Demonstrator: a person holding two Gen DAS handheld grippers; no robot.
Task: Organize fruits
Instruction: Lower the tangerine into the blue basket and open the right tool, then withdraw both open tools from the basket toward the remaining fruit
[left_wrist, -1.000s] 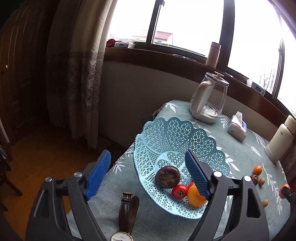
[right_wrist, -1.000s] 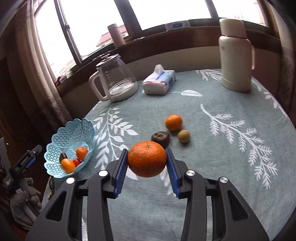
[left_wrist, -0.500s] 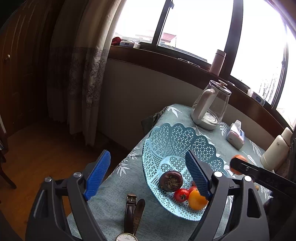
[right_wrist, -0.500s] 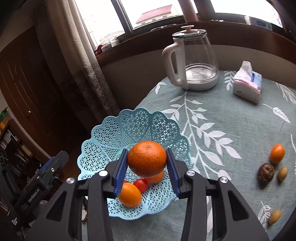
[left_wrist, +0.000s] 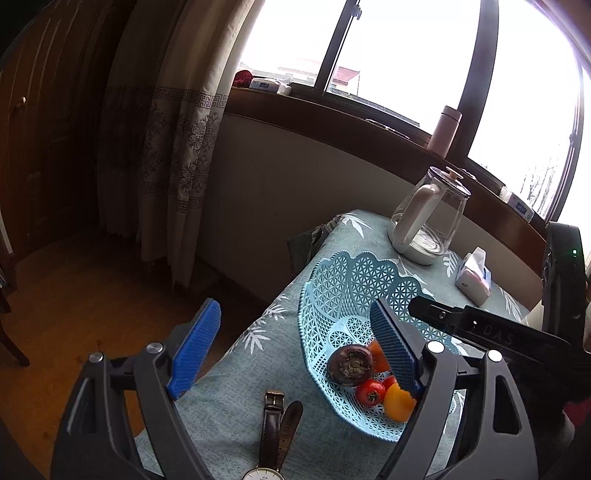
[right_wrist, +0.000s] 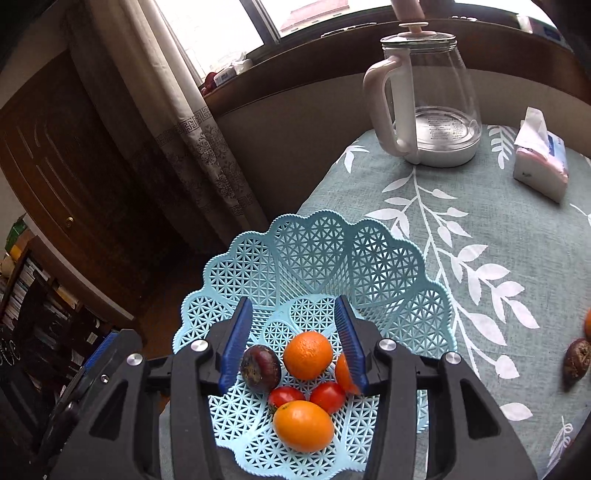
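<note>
R gripper (right_wrist: 293, 349) over blue lattice basket (right_wrist: 369, 258), fingers spread, holding nothing; orange (right_wrist: 307, 355) lies loose in basket w/ dark fruit (right_wrist: 260, 367), tomatoes. L gripper (left_wrist: 295, 347) wide open, empty, at desk (left_wrist: 236, 398) edge near watch (left_wrist: 273, 432).

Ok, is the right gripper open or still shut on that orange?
Open. The right gripper has its jaws spread, with gaps on both sides of the orange, which lies in the blue basket among the other fruit.
</note>
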